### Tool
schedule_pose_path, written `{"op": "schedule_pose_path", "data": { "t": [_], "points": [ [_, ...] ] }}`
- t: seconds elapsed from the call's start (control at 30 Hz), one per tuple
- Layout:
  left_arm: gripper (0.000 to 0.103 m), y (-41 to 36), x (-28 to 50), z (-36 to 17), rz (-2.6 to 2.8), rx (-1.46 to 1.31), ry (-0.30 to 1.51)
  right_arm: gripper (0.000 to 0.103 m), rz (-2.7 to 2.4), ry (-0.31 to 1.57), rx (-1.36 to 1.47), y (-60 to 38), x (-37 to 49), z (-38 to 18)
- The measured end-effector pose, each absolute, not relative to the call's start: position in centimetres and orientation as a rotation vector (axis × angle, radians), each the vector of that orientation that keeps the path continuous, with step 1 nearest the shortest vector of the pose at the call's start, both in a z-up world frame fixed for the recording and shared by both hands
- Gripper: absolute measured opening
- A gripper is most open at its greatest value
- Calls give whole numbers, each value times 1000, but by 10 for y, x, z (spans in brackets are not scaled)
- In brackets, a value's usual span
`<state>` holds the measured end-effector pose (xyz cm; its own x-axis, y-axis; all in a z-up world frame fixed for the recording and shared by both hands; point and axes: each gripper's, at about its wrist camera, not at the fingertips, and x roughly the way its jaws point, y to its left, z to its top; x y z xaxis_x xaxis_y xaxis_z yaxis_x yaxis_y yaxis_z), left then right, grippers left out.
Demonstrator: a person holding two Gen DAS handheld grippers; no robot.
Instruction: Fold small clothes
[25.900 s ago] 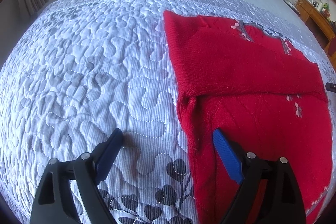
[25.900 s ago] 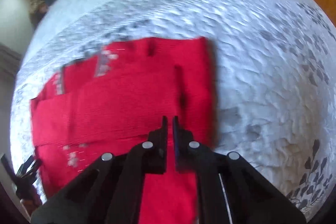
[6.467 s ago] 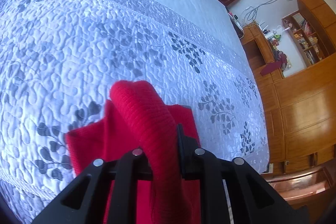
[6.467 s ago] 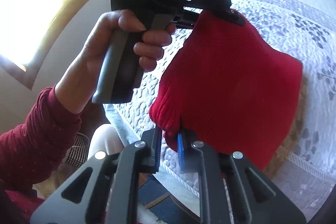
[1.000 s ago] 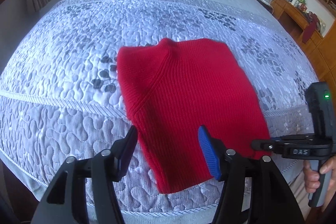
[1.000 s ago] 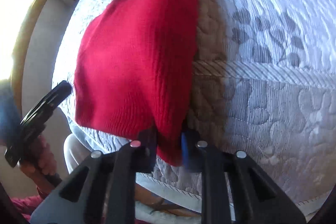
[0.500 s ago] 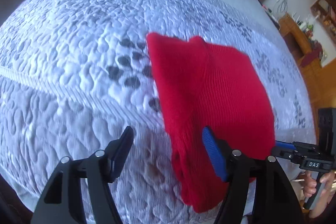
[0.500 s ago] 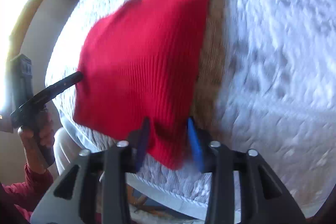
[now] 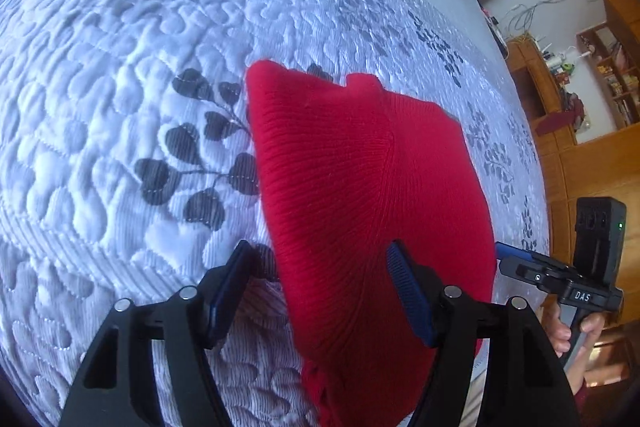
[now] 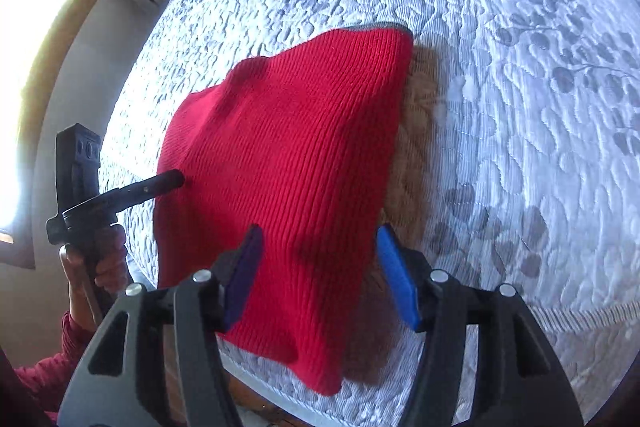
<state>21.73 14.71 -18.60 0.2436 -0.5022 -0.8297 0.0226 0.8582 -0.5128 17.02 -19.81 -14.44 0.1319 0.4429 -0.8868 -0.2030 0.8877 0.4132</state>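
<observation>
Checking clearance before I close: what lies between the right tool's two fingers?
In the right wrist view, the folded red sweater fills the gap of the open right tool, lying on the quilted bedspread.

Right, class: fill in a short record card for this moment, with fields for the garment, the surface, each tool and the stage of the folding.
garment: red knitted sweater, folded into a compact shape
surface: white quilted bedspread with grey leaf print
garment position: flat near the bed's edge, one corner hanging over
left tool: open, around the sweater's near left edge
right tool: open, straddling the near right corner
stage: folded and released; neither tool grips it
</observation>
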Motion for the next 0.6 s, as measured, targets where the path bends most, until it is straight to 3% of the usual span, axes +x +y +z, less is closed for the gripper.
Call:
{"op": "schedule_pose_path", "data": {
  "t": [0.4,0.6],
  "points": [
    [70,130,238,-202,-496,-536,1307,60,507,1399,261,-196,183,-168],
    [71,122,251,-208,-544,-561,1314,65,508,1415,260,-192,189,-175]
  ]
}}
